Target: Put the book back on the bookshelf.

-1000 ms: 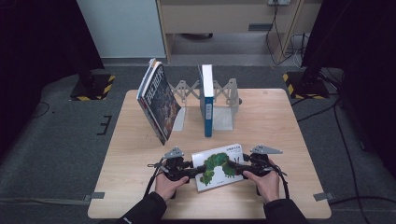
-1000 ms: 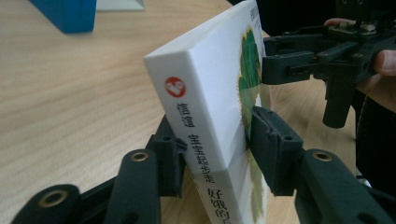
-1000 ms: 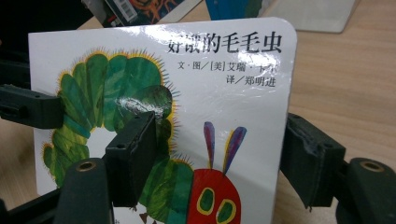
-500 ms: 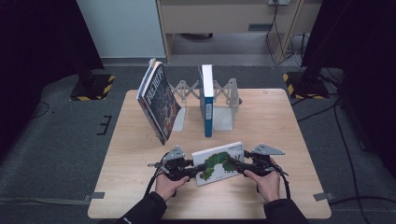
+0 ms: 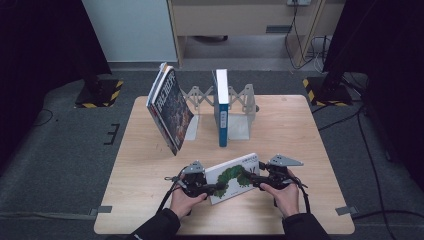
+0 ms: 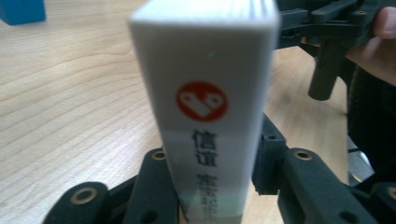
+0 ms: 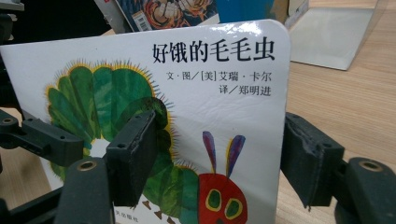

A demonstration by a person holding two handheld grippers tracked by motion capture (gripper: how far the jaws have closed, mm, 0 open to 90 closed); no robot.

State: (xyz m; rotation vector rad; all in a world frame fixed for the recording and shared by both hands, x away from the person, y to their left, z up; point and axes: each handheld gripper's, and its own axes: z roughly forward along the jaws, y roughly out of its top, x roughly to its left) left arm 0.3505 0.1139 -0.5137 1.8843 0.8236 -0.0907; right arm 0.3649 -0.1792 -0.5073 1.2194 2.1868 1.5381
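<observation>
**White picture book gripped at both ends, near edge of counter**

White-covered caterpillar book (image 5: 233, 177) sits at the near middle of the wooden counter (image 5: 300, 130), between the person's two hands. Left gripper (image 5: 210, 189) has its jaws on either side of the book's spine end; the left gripper view shows the spine (image 6: 205, 116) standing upright between both black jaws, which have just been closing and appear to touch it on each side. Right gripper (image 5: 256, 180) meets the opposite end. In the right gripper view one jaw lies across the front cover (image 7: 187, 116) and the other stands just past the cover's edge with a small gap, so no firm clamp is confirmed there.

Farther back, a blue book (image 5: 221, 107) stands upright in a metal book rack (image 5: 240, 117). A dark-covered book (image 5: 170, 107) leans tilted at the rack's left side. Both are well apart from the caterpillar book.
</observation>
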